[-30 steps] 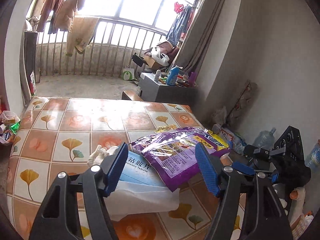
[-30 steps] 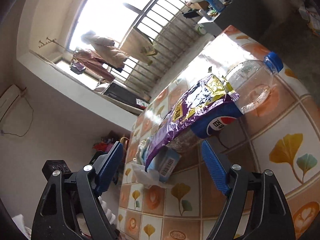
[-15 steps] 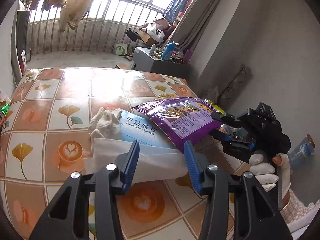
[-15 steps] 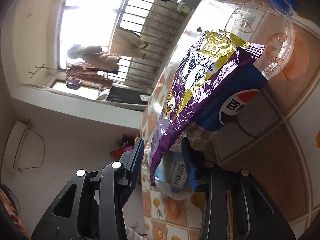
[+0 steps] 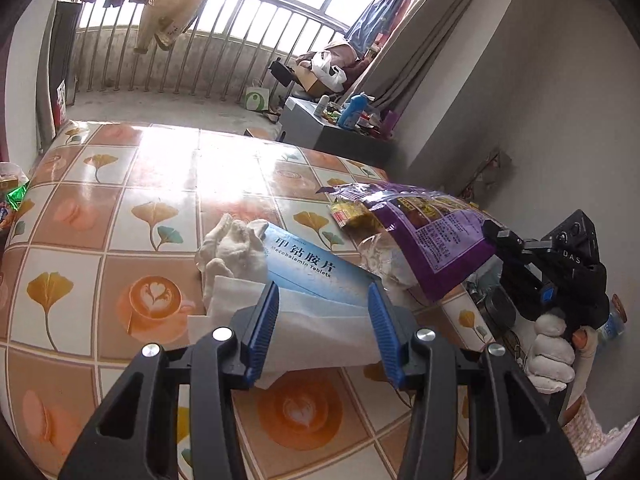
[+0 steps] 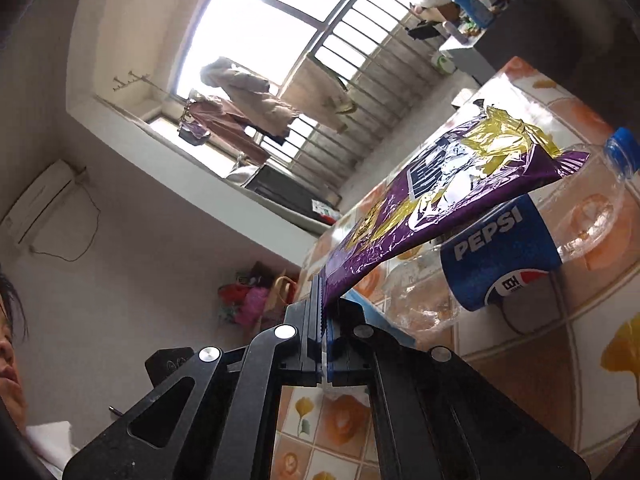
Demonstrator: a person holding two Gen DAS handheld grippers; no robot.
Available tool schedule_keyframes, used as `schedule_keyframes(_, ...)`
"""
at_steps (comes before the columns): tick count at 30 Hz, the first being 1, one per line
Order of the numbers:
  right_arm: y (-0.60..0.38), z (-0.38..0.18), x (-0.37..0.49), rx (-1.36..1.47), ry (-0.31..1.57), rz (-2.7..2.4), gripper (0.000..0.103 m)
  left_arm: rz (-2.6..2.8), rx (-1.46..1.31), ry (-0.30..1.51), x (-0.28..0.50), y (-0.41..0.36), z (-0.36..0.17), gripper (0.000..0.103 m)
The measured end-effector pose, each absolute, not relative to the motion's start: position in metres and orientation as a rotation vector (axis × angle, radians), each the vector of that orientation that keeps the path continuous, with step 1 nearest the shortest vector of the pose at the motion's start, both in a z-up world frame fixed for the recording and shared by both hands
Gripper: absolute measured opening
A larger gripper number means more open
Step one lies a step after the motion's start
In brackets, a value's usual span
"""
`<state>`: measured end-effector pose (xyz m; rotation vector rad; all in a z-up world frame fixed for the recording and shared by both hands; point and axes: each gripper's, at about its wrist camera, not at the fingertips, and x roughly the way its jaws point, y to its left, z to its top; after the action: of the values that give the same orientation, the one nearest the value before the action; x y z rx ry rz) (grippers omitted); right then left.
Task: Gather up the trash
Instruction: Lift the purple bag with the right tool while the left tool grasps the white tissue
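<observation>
The shiny purple snack bag [image 6: 436, 200] is being pinched and lifted by the right gripper [image 6: 322, 332], just closed on it. The left gripper [image 5: 324, 328] is being held apart around the white paper tissue [image 5: 320, 320] on the tiled counter [image 5: 120, 200]; squeezing is probably needed next.

Clothes [image 5: 156, 4] are hanging across the barred window [image 5: 248, 32] at the far end — a grey cabinet [image 5: 320, 128] is standing far right, carrying a blue bottle [image 5: 352, 110].
</observation>
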<state>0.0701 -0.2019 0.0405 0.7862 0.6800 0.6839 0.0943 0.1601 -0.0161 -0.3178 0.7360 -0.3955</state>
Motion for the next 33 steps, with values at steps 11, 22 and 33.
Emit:
schedule_keyframes(11,-0.203,0.033,0.031,0.504,0.690,0.526,0.000,-0.409,-0.006,0.731,0.084,0.110,-0.029,0.058)
schedule_keyframes(22,-0.205,0.030,0.020,0.495,0.676,0.489,0.000,-0.379,0.279,0.671,0.073,0.042,-0.053,0.064)
schedule_keyframes(33,-0.212,0.024,0.008,0.534,0.643,0.479,0.000,-0.307,0.243,0.711,0.084,0.048,-0.060,0.028)
